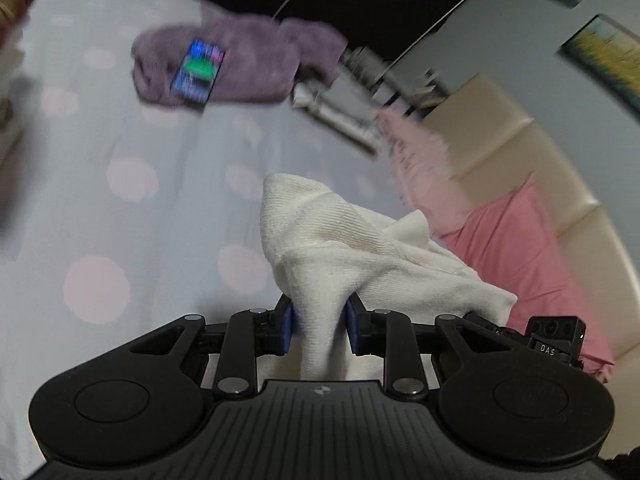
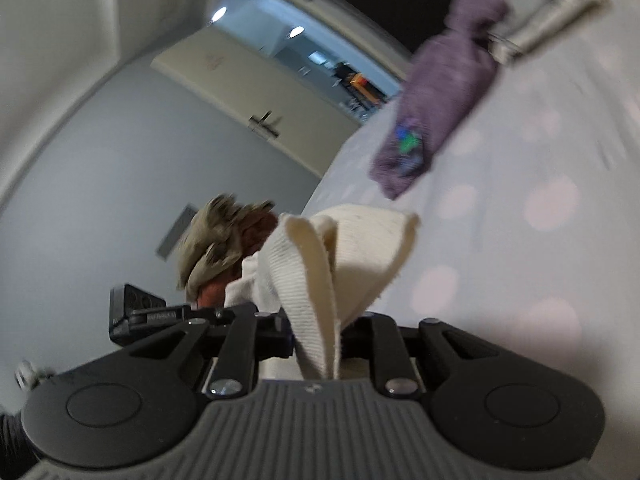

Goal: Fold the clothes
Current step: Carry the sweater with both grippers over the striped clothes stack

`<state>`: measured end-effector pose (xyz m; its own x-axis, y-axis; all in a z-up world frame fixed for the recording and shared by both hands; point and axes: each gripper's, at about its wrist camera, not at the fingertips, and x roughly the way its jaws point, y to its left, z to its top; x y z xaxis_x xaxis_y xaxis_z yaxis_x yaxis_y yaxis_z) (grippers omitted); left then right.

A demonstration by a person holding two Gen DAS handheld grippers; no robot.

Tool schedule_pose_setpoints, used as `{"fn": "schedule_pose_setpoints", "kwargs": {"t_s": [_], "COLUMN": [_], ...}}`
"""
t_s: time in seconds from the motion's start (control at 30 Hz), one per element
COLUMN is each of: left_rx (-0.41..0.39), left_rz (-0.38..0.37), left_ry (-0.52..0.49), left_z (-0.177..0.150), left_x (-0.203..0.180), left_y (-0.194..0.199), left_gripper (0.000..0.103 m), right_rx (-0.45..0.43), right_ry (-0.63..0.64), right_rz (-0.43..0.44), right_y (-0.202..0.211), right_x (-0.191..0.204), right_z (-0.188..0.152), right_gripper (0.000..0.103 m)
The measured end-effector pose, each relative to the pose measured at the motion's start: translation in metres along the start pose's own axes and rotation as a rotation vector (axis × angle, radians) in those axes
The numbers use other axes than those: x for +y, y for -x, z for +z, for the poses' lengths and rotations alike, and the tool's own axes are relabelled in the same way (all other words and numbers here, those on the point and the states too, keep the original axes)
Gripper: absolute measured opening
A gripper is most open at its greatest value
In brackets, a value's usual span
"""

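Note:
A cream ribbed garment hangs bunched above the bed, and both grippers hold it. In the left wrist view my left gripper is shut on a gathered fold of it, with the blue pads pressing from both sides. In the right wrist view my right gripper is shut on a doubled edge of the same garment, which stands up in loops ahead of the fingers. The view is tilted and blurred.
The bed sheet is pale with pink dots. A purple garment with a lit phone on it lies farther off. There are also a grey folded item, a pink garment, a pink pillow and a brown clothes pile.

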<state>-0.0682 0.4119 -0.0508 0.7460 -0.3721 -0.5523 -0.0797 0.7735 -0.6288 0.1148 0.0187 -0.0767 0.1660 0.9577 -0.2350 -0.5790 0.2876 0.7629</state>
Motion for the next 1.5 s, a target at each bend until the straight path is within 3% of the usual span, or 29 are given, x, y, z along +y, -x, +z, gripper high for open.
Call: {"fn": "schedule_pose_setpoints", "kwargs": {"t_s": [0.13,0.27,0.5,0.7,0.83,1.03,1.2,1.3,1.4,1.47,1.5], "left_rx": [-0.144,-0.253,-0.371,-0.405,-0.373,-0.206,-0.052,0.080,0.156,0.158,0.145], "left_rz": [-0.042,-0.035,0.079,0.192,0.192,0.110,0.072,0.099,0.137,0.146,0.146], "left_ry": [-0.007,-0.021,-0.029,0.027,0.094,0.178,0.283,0.376,0.438,0.460,0.465], "left_z": [0.001,0.018,0.089,0.149,0.196,0.280,0.329,0.341,0.337,0.332,0.329], "left_x": [-0.001,-0.003,0.011,0.042,0.082,0.159,0.244,0.290,0.319,0.332,0.336], "left_y": [0.063,0.141,0.281,0.330,0.343,0.344,0.315,0.276,0.244,0.232,0.230], "left_gripper": [0.023,0.024,0.024,0.023,0.023,0.023,0.023,0.024,0.025,0.027,0.028], "right_rx": [0.036,0.072,0.169,0.253,0.344,0.439,0.519,0.571,0.608,0.617,0.618], "right_ry": [0.154,0.247,0.222,0.171,0.115,-0.020,-0.303,-0.431,-0.383,-0.289,-0.254], "right_rz": [0.030,0.101,0.274,0.375,0.360,0.221,0.071,-0.051,-0.167,-0.203,-0.211], "right_y": [-0.011,-0.042,-0.150,-0.256,-0.322,-0.398,-0.473,-0.512,-0.533,-0.542,-0.543], "right_x": [0.067,0.138,0.237,0.273,0.289,0.311,0.280,0.250,0.238,0.237,0.237], "right_z": [0.023,0.047,0.093,0.128,0.154,0.191,0.207,0.200,0.189,0.186,0.184], "right_gripper": [0.020,0.020,0.020,0.020,0.020,0.020,0.020,0.020,0.024,0.034,0.045]}}
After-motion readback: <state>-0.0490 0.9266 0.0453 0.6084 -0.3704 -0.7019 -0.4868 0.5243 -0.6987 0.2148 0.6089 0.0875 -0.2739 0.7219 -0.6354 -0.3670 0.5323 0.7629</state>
